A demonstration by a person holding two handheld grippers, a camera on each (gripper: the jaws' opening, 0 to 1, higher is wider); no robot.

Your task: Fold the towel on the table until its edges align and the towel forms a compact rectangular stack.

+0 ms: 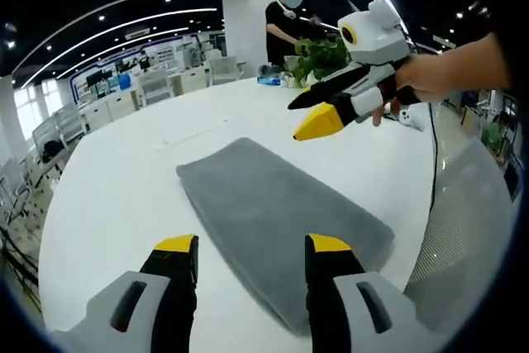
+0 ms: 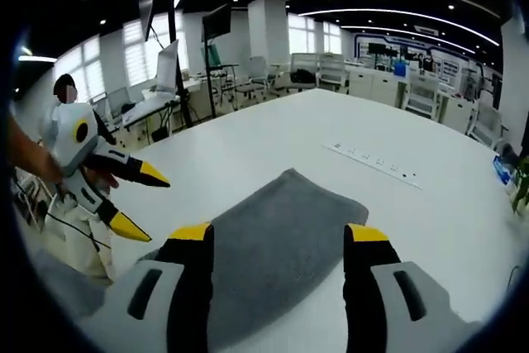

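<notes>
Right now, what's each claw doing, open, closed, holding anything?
Left claw: open, empty, poised over the near edge of the grey towel.
Right claw: open, empty, above the towel's other end.

Grey towel (image 1: 281, 221) of soft matt cloth with a fine napped texture, white table (image 1: 124, 179) smooth with a faint sheen, left gripper (image 1: 252, 245) and right gripper (image 2: 281, 233) in matt grey and black plastic, tipped in smooth yellow.
</notes>
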